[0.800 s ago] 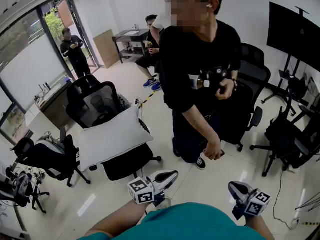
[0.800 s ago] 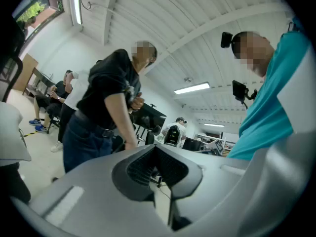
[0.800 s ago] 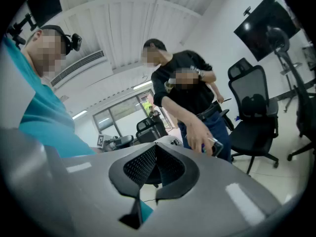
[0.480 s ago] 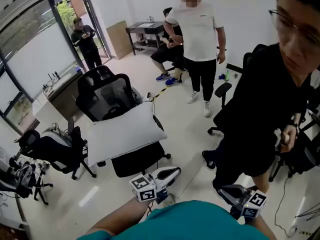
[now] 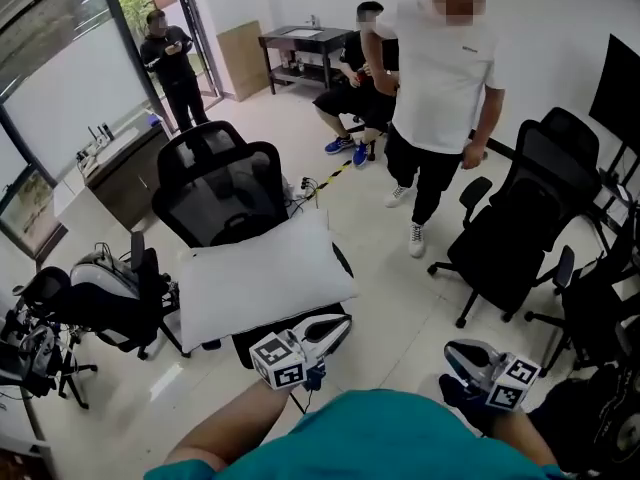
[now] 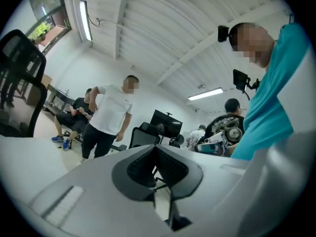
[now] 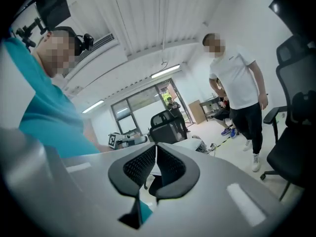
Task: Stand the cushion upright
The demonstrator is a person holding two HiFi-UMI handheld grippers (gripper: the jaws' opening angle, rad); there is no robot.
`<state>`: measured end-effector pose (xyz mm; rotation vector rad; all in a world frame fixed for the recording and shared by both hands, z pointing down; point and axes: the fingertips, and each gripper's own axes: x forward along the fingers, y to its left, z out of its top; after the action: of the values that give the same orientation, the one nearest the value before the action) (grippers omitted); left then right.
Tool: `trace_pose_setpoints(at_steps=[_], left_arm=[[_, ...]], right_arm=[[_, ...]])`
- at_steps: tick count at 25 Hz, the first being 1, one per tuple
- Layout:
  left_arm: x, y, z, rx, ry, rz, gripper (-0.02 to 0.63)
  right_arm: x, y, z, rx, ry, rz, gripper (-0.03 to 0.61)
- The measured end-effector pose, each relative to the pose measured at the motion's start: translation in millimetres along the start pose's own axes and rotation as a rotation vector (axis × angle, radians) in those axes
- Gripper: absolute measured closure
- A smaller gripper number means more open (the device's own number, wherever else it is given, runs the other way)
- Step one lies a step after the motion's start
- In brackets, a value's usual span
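White rectangular fabric cushion point(image 5: 265, 280) is lying flat on the black mesh office chair point(image 5: 222, 183), centre-left of frame. Left claw point(image 5: 340, 326) and right claw point(image 5: 455, 354) are both pinched closed and empty, parked bottom centre, probably not reaching yet.

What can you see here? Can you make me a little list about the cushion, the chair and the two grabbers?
cushion: white cushion, lying across the chair seat, not upright yet
chair: black office chair with a mesh back, under the cushion
left gripper: left gripper, shut, holding nothing, low in the head view near the cushion's front edge
right gripper: right gripper, shut, holding nothing, farther from the cushion
nearby: person in a white shirt standing on the floor beyond the chair
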<state>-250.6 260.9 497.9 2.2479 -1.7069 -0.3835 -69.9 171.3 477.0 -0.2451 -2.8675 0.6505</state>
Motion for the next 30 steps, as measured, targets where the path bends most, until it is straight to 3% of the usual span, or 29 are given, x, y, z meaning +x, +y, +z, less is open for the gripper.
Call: trace_pose_setpoints(at_steps=[5,11,14,19,21,23,26,30], left_arm=[[8,34,14,0.064,0.044,0.081,0.603],[51,70,7,0.226,0.211,0.176,0.578],[72,93,-8,0.33,0.37,0.22,0.515],[101,148,-59,0.479,0.769,0.186,0.352],[103,174,-84,0.571,0.974,0.119,0.283],[96,194,-112,0.673,1.186,-0.002,0.233],[83,221,-147,0.81,1.441,-0.247,0.17],[64,265,-169,0.96,1.676,-0.606,0.07]], right_arm=[[50,-41,25,-0.006,0.081,0.071,0.568],[91,-98,43,-0.003,0.178,0.251,0.565],[104,-117,47,-0.002,0.253,0.363,0.563],[124,-147,52,-0.028,0.355,0.504,0.561],[135,-156,47,-0.034,0.392,0.539,0.56],[144,-161,42,-0.023,0.416,0.562,0.557],[159,-168,32,0.01,0.439,0.562,0.557],[189,-176,18,0.039,0.483,0.513,0.557]])
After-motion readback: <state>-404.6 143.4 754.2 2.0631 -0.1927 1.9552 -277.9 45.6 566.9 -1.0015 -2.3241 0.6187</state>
